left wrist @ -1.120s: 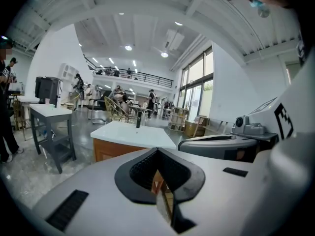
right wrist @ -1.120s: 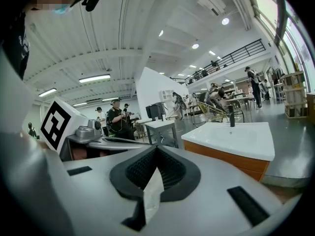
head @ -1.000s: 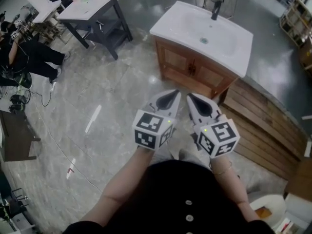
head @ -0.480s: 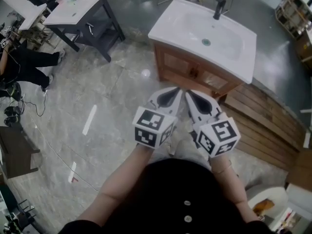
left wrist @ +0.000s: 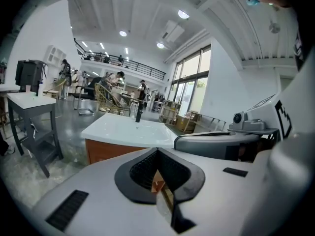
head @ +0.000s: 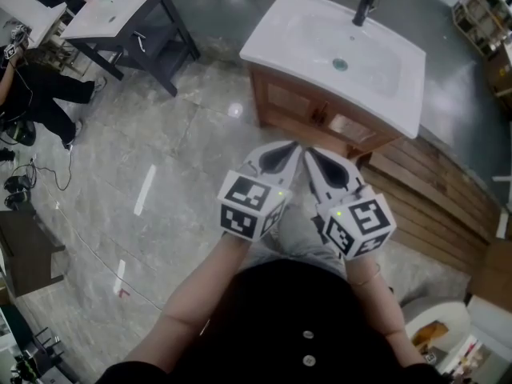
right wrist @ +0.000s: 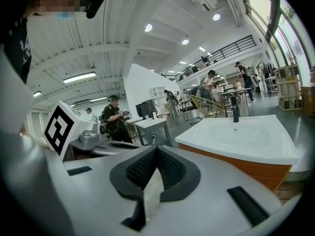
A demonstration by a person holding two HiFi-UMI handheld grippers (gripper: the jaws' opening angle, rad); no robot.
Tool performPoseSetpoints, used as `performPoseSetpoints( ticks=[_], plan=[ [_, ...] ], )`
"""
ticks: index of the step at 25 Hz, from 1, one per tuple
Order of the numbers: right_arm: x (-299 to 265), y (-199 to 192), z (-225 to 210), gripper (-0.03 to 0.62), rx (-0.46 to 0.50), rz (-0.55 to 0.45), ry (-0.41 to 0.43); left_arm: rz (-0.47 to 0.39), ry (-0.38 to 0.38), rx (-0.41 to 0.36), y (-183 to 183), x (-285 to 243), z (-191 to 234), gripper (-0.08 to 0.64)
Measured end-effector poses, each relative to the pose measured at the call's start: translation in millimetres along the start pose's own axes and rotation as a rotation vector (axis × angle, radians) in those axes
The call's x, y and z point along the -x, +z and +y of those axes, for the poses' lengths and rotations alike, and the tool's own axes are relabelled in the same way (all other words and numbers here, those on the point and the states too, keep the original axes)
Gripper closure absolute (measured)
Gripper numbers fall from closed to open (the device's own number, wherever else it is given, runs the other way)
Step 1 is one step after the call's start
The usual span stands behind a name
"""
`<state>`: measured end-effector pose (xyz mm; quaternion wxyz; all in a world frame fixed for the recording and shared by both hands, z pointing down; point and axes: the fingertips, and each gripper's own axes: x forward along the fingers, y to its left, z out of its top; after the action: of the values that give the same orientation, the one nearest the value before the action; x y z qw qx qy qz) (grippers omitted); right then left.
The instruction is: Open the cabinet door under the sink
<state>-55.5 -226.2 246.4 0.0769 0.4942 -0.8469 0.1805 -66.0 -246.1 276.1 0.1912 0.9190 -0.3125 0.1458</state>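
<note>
Open floor (head: 172, 154) flanks the cabinet (head: 298, 106) at left.

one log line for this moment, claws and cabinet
stage: pre-contact | left claw: shut, empty | right claw: shut, empty | cabinet: closed, not yet touched, ahead of both claws | sink: on cabinet

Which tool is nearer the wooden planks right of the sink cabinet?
Right. The right tool hangs just left of the planks; the left tool is farther left, beyond it.
</note>
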Motion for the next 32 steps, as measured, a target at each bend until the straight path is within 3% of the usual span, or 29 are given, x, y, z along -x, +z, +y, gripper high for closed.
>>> performPoseSetpoints(
  ticks=[11, 23, 32],
  plan=[
    [-5.6, 3.2, -24.1, 0.584, 0.003, 0.039, 0.044, -0.003, 0.063, 0.033, 8.9, -15.7, 16.4, 0.554],
    [-21.1, -15.6, -56.7, 0.584, -0.029, 0.091, 0.033, 0.001, 0.031, -0.033, 2.5, -48.0, 17.0, 0.554],
    [-43.7, -47.6, -90.0, 0.584, -0.048, 0.127, 0.021, -0.005, 0.019, -0.03, -18.1, -80.5, 29.5, 0.554]
  ],
)
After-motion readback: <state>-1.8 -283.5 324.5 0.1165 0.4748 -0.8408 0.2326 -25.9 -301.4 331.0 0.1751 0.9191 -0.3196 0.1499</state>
